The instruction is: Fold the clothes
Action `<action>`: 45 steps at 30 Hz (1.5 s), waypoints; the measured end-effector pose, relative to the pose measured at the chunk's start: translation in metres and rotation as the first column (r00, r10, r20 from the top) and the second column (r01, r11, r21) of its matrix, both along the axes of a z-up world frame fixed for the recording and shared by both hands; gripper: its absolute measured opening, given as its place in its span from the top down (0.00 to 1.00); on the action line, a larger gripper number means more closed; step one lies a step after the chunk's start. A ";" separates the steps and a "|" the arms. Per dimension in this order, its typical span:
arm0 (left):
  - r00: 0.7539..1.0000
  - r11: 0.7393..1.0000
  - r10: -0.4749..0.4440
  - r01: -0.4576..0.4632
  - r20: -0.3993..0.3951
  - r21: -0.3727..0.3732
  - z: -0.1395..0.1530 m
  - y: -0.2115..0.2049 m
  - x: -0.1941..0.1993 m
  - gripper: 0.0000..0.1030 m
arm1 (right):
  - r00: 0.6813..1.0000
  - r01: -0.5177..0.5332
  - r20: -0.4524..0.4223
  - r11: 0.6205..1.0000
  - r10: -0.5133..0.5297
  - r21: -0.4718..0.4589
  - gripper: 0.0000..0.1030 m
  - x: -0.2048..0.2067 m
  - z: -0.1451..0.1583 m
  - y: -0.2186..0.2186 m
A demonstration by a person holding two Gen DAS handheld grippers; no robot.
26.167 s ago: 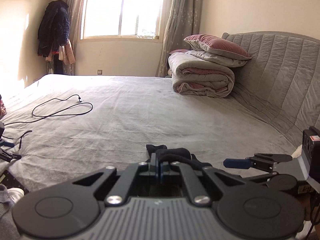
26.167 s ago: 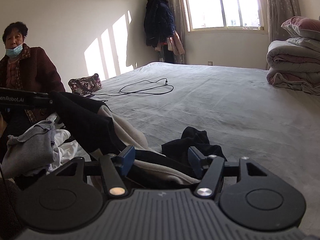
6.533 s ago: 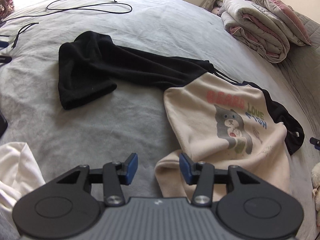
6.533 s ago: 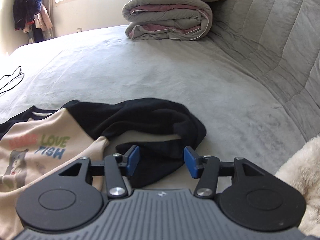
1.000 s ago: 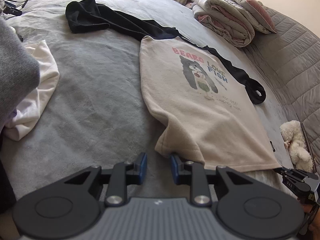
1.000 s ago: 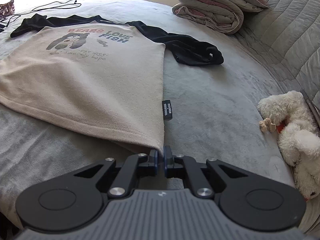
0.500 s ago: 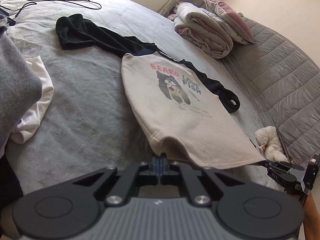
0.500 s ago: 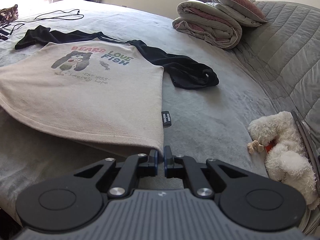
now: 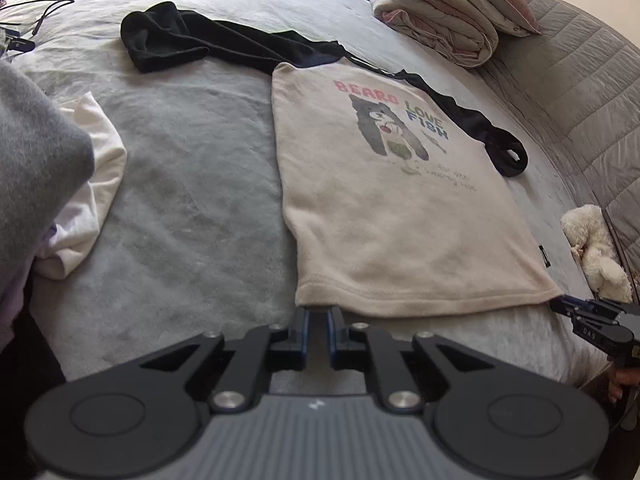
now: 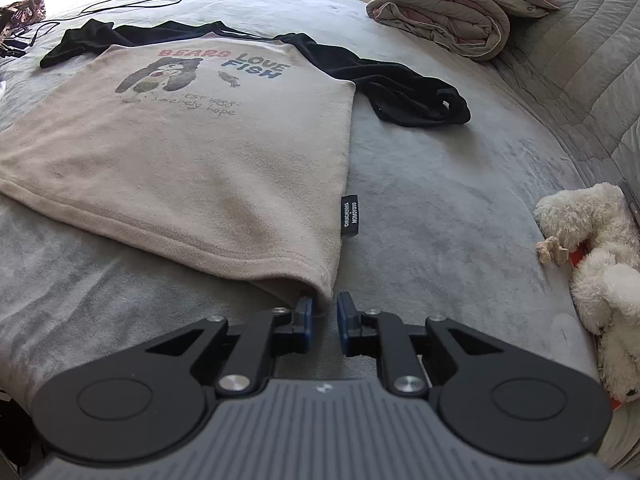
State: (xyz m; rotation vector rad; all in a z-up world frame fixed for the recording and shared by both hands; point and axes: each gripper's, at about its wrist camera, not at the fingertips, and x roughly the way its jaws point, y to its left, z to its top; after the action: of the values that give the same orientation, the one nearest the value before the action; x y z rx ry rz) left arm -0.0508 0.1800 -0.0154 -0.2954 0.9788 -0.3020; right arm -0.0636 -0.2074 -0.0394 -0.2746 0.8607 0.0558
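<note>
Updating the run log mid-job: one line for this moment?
shirt flat on bed | left claw opening at hem corner | right claw opening, hem corner between pads | sleeves unfolded

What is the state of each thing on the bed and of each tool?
Shirt: spread flat, print up, hem toward the tools.
Sleeves: black, lying out to both sides.
Left tool: jaws opening, at the hem's corner, no cloth pinched.
Right tool: jaws opening, hem corner between them, not pinched.
Quilt: folded.
Plush toy: lying beside the shirt.

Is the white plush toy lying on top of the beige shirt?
No, the plush toy lies on the grey bed cover, apart from the beige shirt.
</note>
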 end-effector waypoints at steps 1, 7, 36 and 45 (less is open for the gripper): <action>1.000 1.000 0.011 -0.011 0.012 0.004 0.005 0.001 0.005 0.76 | 1.000 0.000 0.001 1.000 0.000 0.013 0.59 -0.001 0.003 -0.001; 0.992 0.995 0.093 -0.095 0.089 0.023 0.044 0.006 0.058 0.57 | 1.000 -0.009 -0.006 0.997 0.009 0.071 0.51 0.003 0.021 0.001; 0.895 0.890 0.389 -0.426 0.217 0.163 0.030 0.080 0.190 0.34 | 0.982 -0.186 0.023 0.961 0.185 0.206 0.47 0.138 0.054 0.146; 0.870 0.866 0.461 -0.484 0.173 0.127 0.009 0.107 0.214 0.42 | 0.962 -0.274 0.047 0.941 0.270 0.198 0.47 0.169 0.050 0.171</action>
State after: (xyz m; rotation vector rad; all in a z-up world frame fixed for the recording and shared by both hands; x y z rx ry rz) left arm 0.1627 0.2871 -0.0063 -0.3473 0.7592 0.2101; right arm 0.1050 -0.0366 0.0102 -0.2003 0.7863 0.3968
